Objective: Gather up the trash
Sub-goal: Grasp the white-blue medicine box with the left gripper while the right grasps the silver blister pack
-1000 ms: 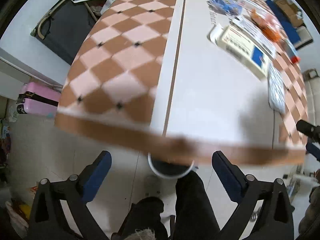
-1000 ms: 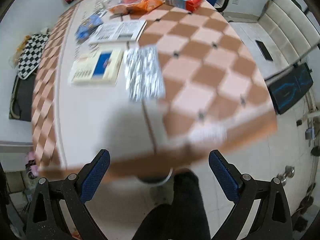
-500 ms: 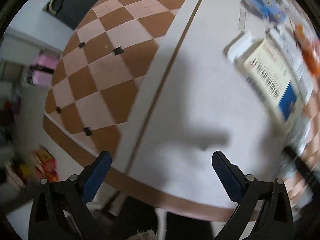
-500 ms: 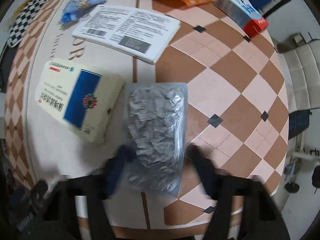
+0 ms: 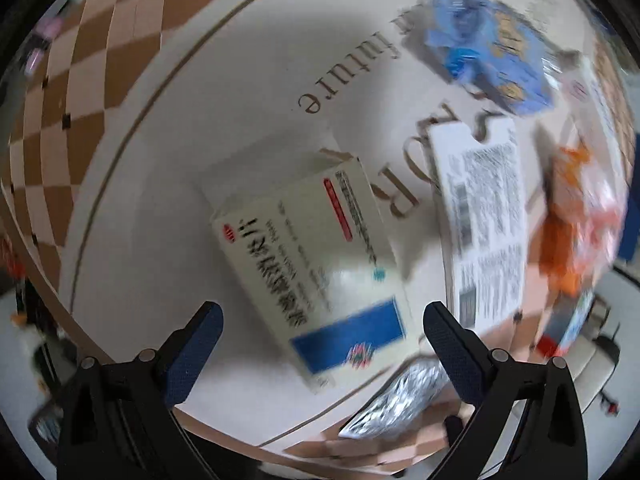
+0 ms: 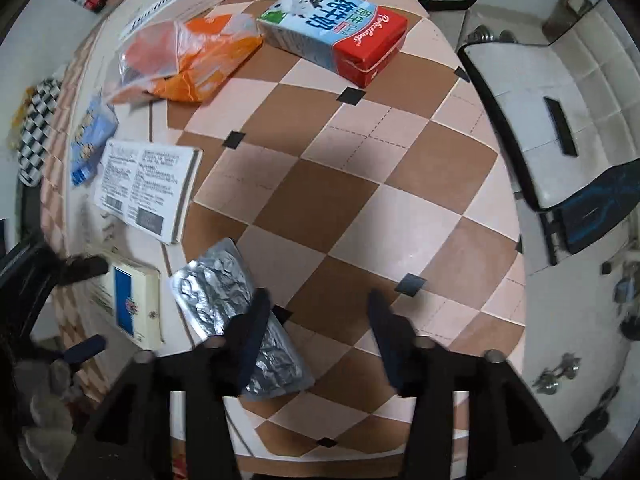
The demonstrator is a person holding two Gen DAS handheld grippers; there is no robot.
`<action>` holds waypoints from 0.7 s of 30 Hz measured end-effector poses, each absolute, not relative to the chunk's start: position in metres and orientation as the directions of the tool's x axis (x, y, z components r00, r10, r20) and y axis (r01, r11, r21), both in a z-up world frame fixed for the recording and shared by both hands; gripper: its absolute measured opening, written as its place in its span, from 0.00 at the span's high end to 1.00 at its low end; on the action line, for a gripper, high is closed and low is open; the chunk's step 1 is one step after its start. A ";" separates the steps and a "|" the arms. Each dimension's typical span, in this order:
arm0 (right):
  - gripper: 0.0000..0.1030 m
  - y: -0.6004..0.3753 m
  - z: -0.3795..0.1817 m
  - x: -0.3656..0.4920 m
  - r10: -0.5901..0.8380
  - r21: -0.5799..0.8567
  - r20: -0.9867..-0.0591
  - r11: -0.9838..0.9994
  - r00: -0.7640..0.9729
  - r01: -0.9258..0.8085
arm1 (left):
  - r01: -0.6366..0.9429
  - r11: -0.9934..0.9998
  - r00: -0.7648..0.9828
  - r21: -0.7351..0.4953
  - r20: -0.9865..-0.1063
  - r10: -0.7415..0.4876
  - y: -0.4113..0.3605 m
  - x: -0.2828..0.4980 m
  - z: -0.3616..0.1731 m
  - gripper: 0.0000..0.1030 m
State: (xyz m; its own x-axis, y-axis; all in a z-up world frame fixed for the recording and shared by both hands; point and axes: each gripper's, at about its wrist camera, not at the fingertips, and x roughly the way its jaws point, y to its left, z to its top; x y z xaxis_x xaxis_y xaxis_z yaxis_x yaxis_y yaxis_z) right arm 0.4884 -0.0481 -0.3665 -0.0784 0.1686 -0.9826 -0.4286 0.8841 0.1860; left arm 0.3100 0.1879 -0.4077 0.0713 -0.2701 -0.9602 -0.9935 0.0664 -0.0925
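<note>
A cream medicine box (image 5: pixel 312 264) with a blue patch lies flat on the table, just beyond my open left gripper (image 5: pixel 322 320), which points down at it without touching. A crumpled silver blister pack (image 5: pixel 396 404) lies beside the box. In the right wrist view the blister pack (image 6: pixel 216 292) sits left of my right gripper (image 6: pixel 318 300) and partly under its left finger (image 6: pixel 256 320). The right jaws stand narrowed with only tablecloth between them. The left gripper (image 6: pixel 98 304) shows at the medicine box (image 6: pixel 132 304).
Farther along the table (image 6: pixel 360 184) lie a white printed box (image 6: pixel 148 188), a blue wrapper (image 6: pixel 90 136), an orange plastic bag (image 6: pixel 188 60) and a milk carton (image 6: pixel 332 28). A chair (image 6: pixel 560 120) stands past the table's right edge. The table's near edge runs just below both grippers.
Both grippers came in from the table's near edge to above the items. The left one rolled and now faces the medicine box. The right jaws narrowed from wide.
</note>
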 end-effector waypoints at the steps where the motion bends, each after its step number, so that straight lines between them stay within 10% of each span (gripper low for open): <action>1: 0.47 -0.049 -0.368 0.489 0.172 0.192 -0.981 0.881 -0.086 -0.432 | -0.997 0.053 0.043 -0.061 -0.959 -0.281 0.192 0.309 -0.414 0.01; 4: 0.46 -0.051 -0.370 0.488 0.174 0.200 -0.980 0.864 -0.100 -0.462 | -0.997 0.052 0.047 -0.063 -0.962 -0.271 0.194 0.303 -0.419 0.23; 16: 0.22 0.011 -0.390 0.415 0.081 0.109 -0.994 0.687 -0.073 -0.719 | -0.786 0.615 -0.081 0.059 -0.997 -0.009 0.148 0.240 -0.413 0.21; 21: 0.34 0.022 -0.391 0.389 0.020 -0.039 -0.997 0.665 0.070 -0.746 | -0.839 0.544 -0.031 0.007 -0.999 -0.034 0.141 0.204 -0.421 0.25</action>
